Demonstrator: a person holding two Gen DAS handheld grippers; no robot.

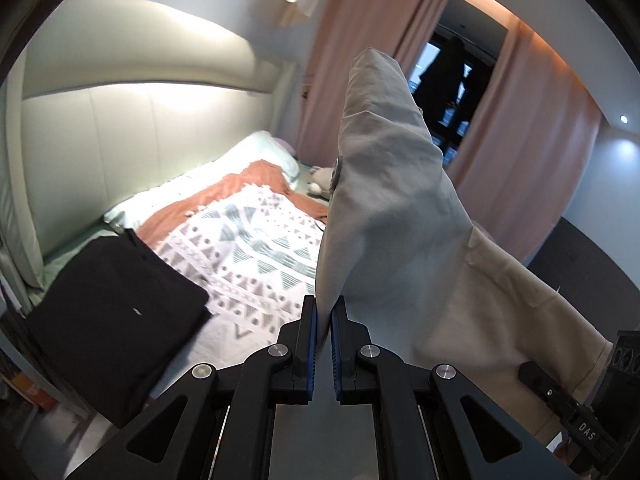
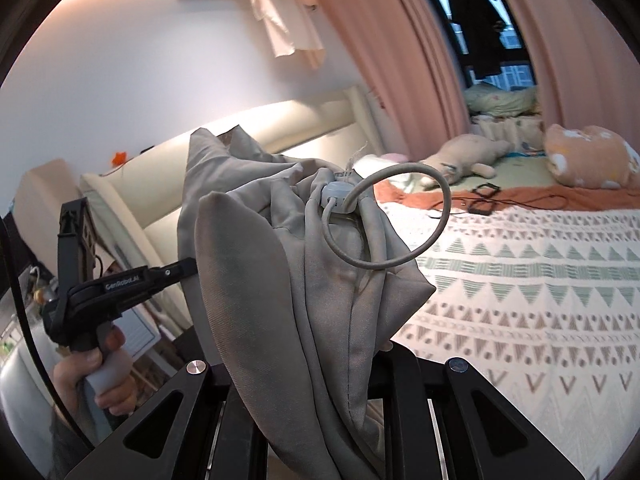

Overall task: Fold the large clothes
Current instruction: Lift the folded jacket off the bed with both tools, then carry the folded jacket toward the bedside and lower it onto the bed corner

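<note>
A large grey-beige garment (image 1: 392, 216) with an elastic cord loop and toggle (image 2: 340, 200) hangs in the air above the bed. My left gripper (image 1: 324, 312) is shut on an edge of the garment, which rises up in front of it. The left gripper also shows in the right wrist view (image 2: 188, 268), held by a hand, clamped on the fabric. In the right wrist view the garment (image 2: 288, 280) drapes over my right gripper and hides its fingertips. The right gripper shows at the lower right of the left wrist view (image 1: 532, 372), clamped on the cloth.
A bed with a patterned blanket (image 2: 520, 280) lies below. A folded black garment (image 1: 120, 304) sits at its near left corner. Plush toys (image 2: 472, 156), a pillow (image 2: 588, 156) and cables (image 2: 484, 196) lie at the far side. Pink curtains (image 1: 360, 60) and a padded headboard (image 1: 120, 120) stand behind.
</note>
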